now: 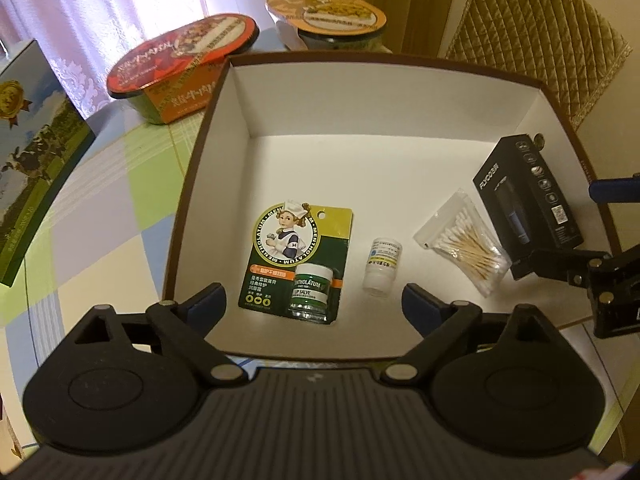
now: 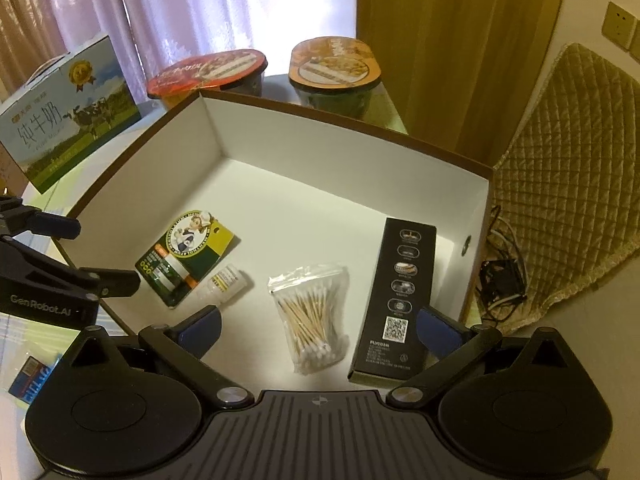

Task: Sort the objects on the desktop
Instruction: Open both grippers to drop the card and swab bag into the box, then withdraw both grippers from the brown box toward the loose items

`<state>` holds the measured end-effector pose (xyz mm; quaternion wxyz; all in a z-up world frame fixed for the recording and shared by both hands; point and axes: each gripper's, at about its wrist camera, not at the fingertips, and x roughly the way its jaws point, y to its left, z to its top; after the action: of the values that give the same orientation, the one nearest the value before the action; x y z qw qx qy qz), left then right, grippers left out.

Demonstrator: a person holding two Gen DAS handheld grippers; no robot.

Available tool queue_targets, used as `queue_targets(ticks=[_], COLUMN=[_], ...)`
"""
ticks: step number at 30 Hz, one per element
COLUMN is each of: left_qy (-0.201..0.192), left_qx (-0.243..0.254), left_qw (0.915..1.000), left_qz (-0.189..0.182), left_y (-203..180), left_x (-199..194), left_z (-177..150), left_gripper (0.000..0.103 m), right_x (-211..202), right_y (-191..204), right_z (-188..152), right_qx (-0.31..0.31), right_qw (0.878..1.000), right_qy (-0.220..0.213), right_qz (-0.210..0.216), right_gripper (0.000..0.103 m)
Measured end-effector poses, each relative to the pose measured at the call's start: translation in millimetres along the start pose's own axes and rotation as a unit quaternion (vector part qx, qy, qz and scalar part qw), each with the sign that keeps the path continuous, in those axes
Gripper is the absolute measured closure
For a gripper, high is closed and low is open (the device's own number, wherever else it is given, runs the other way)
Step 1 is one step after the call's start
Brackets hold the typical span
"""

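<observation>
- Left gripper (image 1: 312, 300) jaws spread, empty, above the white box (image 1: 240, 128).
- Right gripper (image 2: 318, 330) likewise spread, empty.
- Inside box: lip salve card (image 1: 298, 258), small bottle (image 1: 382, 266), cotton swab bag (image 1: 464, 242), black carton (image 1: 528, 204).

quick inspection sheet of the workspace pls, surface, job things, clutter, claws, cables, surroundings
surface: table with a pastel check cloth.
job's things: open box holds a lip salve card, a small white bottle, a bag of cotton swabs and a black carton, all lying flat.
clutter: two noodle bowls behind the box; milk carton at its left.
grippers: left claw and right claw open, empty, above the box.
cables: tangle on the floor right of the box.
surroundings: curtains; quilted chair.
</observation>
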<state>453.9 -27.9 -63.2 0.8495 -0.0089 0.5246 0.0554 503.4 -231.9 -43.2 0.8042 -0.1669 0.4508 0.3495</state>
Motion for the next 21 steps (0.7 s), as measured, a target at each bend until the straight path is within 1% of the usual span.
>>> queue_targets(ticks=[11,21], left_qy=[-0.030,-0.048], left_qx=[-0.011,-0.029], left_qw=[0.9994,0.9984], left_qz=[0.010,0.009], left_y=[2,8], left_x=[-35,-64], left_z=[-10,-35], left_gripper=[0.009,0.008], right_x=[-17,-43], right_y=[2,13], right_z=[-11,-27], right_qx=[0.007,0.002], right_qw=[1.000,0.999], right_qy=[-0.014,-0.036], right_qz=[0.003,0.015], right_gripper=[0.002,0.002])
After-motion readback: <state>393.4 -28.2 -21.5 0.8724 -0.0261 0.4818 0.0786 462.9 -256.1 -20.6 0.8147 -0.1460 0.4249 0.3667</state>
